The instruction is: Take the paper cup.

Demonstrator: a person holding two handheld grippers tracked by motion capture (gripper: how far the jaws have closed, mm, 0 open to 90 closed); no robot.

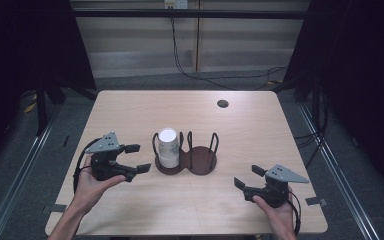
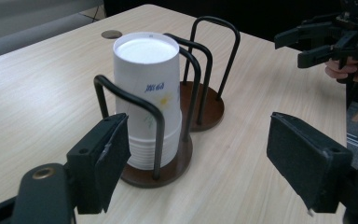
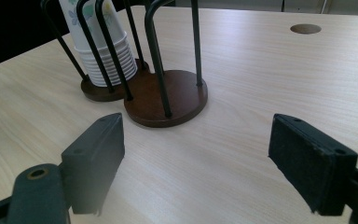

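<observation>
Cups (image 1: 168,147) stood stacked upside down in the holder (image 1: 186,160) mid-tabletop (image 1: 260,130), blue writing on them too blurred to read.
White stack filled the left ring; left gripper (image 1: 136,158) hovered just beside it, jaws spread, while right gripper (image 1: 249,176) hovered well apart, spread too.

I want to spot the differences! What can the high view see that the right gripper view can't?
High view alone: the person's hands, the left claw, the floor and wall cables behind the table. Right gripper view alone: the ribbed rims of the stacked cups up close. Both share the wire cup holder with one empty side, the round table hole, and the open right claw.
</observation>
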